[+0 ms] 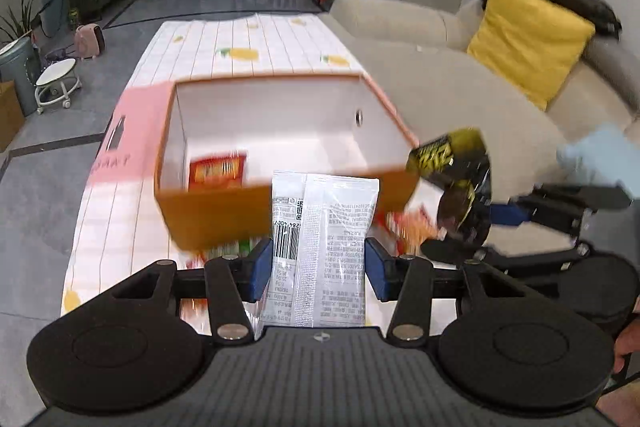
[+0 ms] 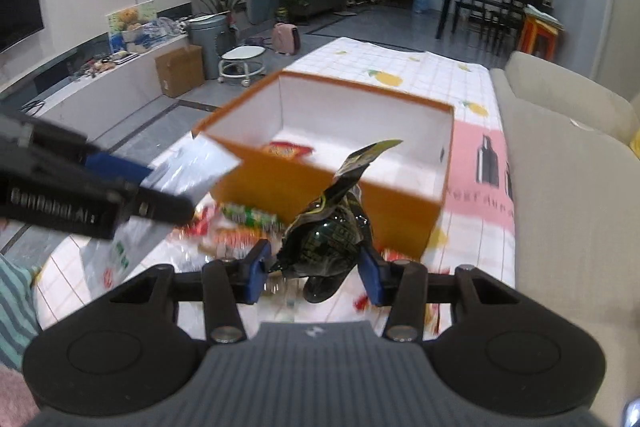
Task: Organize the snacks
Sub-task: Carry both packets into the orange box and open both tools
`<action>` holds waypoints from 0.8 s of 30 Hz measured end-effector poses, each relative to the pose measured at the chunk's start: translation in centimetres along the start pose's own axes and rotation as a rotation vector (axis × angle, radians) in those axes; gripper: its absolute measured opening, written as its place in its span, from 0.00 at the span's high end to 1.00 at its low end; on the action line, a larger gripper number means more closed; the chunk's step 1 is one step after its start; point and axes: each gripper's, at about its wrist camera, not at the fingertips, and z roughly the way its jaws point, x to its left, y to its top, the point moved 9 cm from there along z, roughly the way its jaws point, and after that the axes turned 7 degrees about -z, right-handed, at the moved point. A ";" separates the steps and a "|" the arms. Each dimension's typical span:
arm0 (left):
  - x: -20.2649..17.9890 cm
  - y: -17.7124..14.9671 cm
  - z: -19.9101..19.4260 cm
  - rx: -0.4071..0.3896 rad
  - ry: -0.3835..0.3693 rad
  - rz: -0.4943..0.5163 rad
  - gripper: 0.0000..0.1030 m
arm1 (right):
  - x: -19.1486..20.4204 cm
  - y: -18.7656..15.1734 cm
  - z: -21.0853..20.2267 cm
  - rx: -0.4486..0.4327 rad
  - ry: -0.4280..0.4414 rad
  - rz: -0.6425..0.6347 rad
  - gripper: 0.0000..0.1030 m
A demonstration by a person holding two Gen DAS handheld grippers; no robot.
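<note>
My left gripper (image 1: 318, 267) is shut on a silver-white snack packet (image 1: 324, 239) with printed text and a barcode, held upright above the table just before the orange box (image 1: 208, 219). The box is white inside and holds a red snack packet (image 1: 217, 171). My right gripper (image 2: 314, 273) is shut on a crumpled black and yellow snack bag (image 2: 332, 239), also lifted in front of the orange box (image 2: 280, 187). In the left wrist view that black bag (image 1: 452, 155) hangs at the right. The right wrist view shows the silver packet (image 2: 196, 167) at its left.
Several red and green snack packets (image 2: 240, 223) lie on the white checked tablecloth (image 1: 256, 43) before the box. A beige sofa (image 1: 440, 75) with a yellow cushion (image 1: 528, 39) runs along one side. A pink mat (image 2: 476, 155) lies beside the box.
</note>
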 end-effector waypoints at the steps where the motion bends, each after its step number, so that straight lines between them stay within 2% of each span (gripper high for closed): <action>1: 0.1 1.1 0.3 0.001 -0.011 -0.015 0.47 | -0.4 0.9 0.3 0.005 0.009 0.003 0.56; 4: 0.7 4.4 1.6 0.011 -0.014 -0.051 0.47 | -1.7 4.0 1.7 0.024 0.066 0.038 0.56; 7: 1.2 7.1 3.3 0.035 -0.032 -0.090 0.47 | -2.9 6.7 3.6 0.041 0.080 0.025 0.56; 9: 1.5 8.8 4.7 0.054 -0.039 -0.114 0.47 | -3.8 7.9 5.4 0.068 0.070 0.011 0.56; 13: 2.3 10.6 7.6 0.076 -0.011 -0.135 0.47 | -5.6 9.5 9.0 0.123 0.111 0.074 0.56; 20: 3.3 12.0 13.0 0.107 0.019 -0.156 0.47 | -6.7 9.5 14.1 0.234 0.132 0.077 0.55; 24: 3.4 11.3 16.5 0.165 0.039 -0.161 0.47 | -7.2 8.3 16.5 0.297 0.156 0.082 0.55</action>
